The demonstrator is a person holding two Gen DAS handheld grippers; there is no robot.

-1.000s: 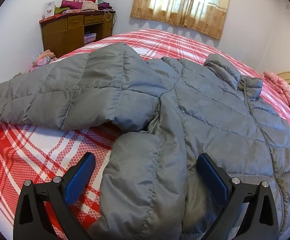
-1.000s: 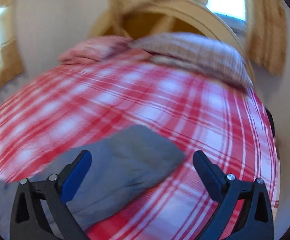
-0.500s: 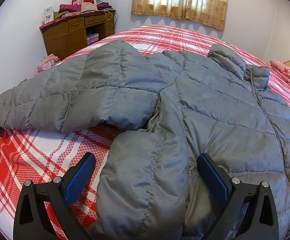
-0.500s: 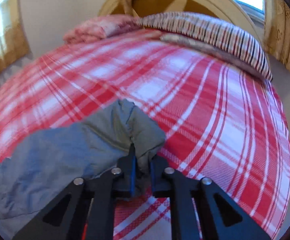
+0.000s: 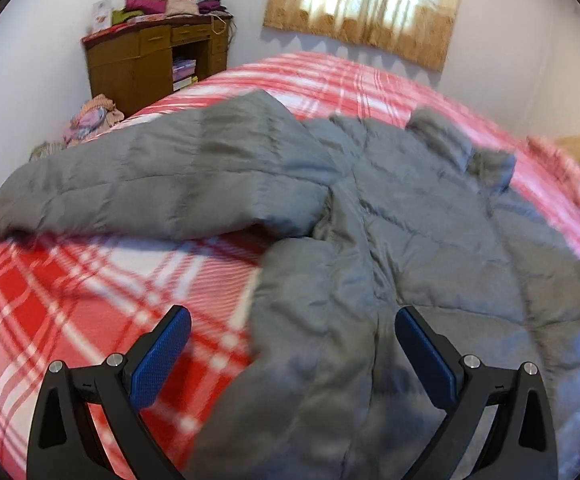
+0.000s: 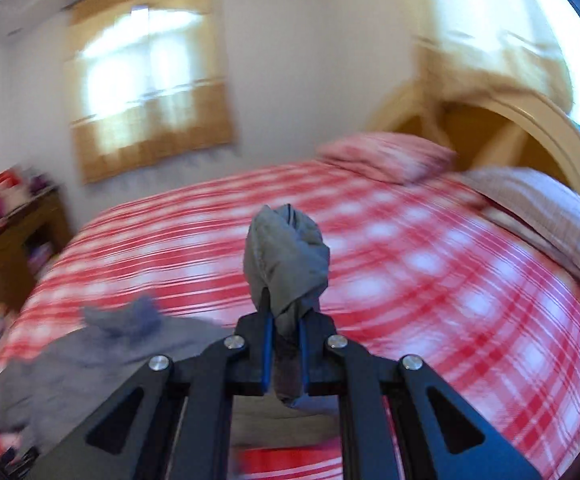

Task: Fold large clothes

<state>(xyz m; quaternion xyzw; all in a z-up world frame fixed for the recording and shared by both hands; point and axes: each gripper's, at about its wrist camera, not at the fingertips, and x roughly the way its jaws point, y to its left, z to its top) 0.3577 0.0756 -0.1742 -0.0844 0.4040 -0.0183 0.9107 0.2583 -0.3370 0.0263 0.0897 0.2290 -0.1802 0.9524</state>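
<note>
A grey quilted puffer jacket lies spread on the red plaid bed, one sleeve stretched out to the left. My left gripper is open, its blue pads either side of the jacket's near hem, just above it. My right gripper is shut on a bunched end of the grey jacket and holds it lifted above the bed; the rest of the jacket trails down to the lower left.
A wooden desk piled with clothes stands at the far left wall. Curtained windows are behind the bed. Pillows and a wooden headboard are at the right. A pile of cloth lies beside the bed.
My right gripper closed on the jacket's end, lifted it off the bed and swung leftward. My left gripper stayed open over the hem and pulled back slightly.
</note>
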